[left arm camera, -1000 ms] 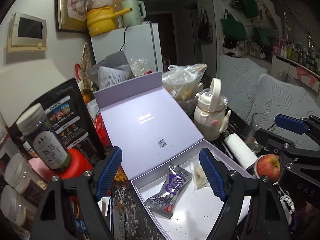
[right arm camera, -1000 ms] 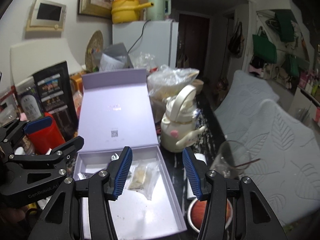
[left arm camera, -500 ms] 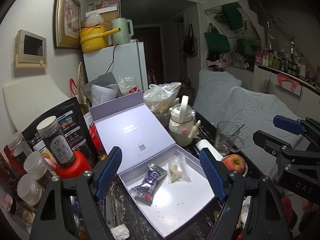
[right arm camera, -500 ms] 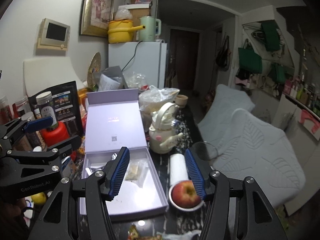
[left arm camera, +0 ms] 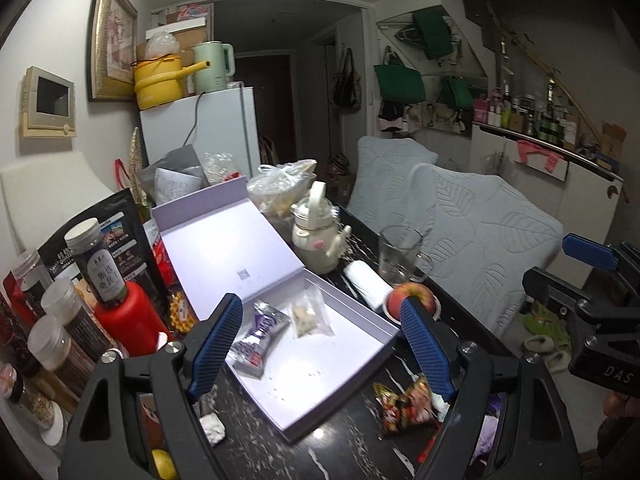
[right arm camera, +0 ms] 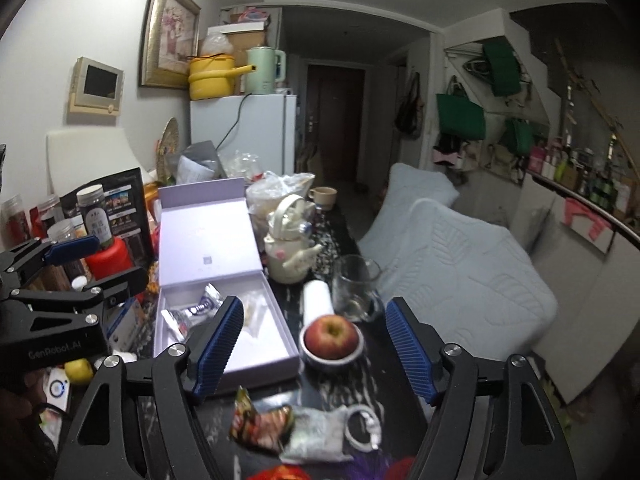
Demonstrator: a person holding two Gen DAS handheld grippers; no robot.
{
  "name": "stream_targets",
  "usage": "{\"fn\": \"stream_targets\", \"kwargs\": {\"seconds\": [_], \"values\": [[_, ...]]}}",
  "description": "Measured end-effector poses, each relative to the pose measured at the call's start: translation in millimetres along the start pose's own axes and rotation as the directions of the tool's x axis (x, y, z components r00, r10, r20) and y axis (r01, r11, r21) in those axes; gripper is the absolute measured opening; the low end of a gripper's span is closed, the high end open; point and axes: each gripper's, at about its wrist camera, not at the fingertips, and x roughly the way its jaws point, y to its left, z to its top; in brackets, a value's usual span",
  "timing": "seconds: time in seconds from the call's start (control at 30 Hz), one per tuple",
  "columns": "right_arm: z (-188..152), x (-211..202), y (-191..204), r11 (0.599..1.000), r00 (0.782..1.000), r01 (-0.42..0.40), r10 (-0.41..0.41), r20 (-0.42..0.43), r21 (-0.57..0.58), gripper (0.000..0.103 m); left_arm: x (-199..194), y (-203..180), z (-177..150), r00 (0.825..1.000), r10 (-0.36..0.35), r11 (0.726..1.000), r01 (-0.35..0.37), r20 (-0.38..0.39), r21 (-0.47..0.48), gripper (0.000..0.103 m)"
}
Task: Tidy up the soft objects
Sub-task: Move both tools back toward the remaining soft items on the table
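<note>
An open lilac box (left arm camera: 352, 364) (right arm camera: 276, 344) lies on the dark table with its lid propped back. In it lie a silver-purple snack packet (left arm camera: 260, 336) (right arm camera: 192, 312) and a clear packet (left arm camera: 310, 316) (right arm camera: 254, 316). A red-orange snack packet (left arm camera: 404, 402) (right arm camera: 262, 426) and a grey-white pouch (right arm camera: 316, 434) lie on the table in front of the box. My left gripper (left arm camera: 322, 344) is open and empty above the box. My right gripper (right arm camera: 314, 344) is open and empty above the apple (right arm camera: 330, 330).
The apple sits in a small bowl (right arm camera: 332, 360) right of the box, with a glass mug (right arm camera: 356, 290), a white roll (right arm camera: 318, 298) and a cream kettle (right arm camera: 290, 248) behind. Jars and a red canister (left arm camera: 128, 320) crowd the left. A sofa (right arm camera: 460, 272) borders the right.
Both grippers have pulled back and up from the box, so more of the table front shows, with the loose packets now in view. Both stay open and empty.
</note>
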Motion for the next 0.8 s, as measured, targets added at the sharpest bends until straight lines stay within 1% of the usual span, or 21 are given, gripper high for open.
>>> {"fn": "stream_targets", "kwargs": {"seconds": [0.2,0.43,0.67,0.8], "values": [[-25.7,-23.6,-11.9,0.999,0.999,0.047,-0.046,-0.019,0.017,0.078,-14.4,-18.2,-15.0,0.997,-0.079,0.997,0.079,-0.005,0.007,0.082],[-52.9,-54.0,-24.8,0.993,0.994,0.108,-0.107,-0.022,0.053,0.08,-29.2,-40.8,-30.6,0.99,-0.138,0.99,0.138,-0.011,0.04,0.082],[-85.4,-70.4,-29.9,0.988,0.99,0.134,-0.13,-0.058,0.08,0.08,-38.4,-64.1,-51.5,0.978,-0.203,0.976,0.206,-0.045,0.077,0.082],[-105.5,-79.2,-33.5,0.983,0.986,0.155,-0.147,-0.084,0.097,0.08,-38.5,-76.6,-64.0,0.967,-0.247,0.963,0.253,-0.069,0.09,0.082]]}}
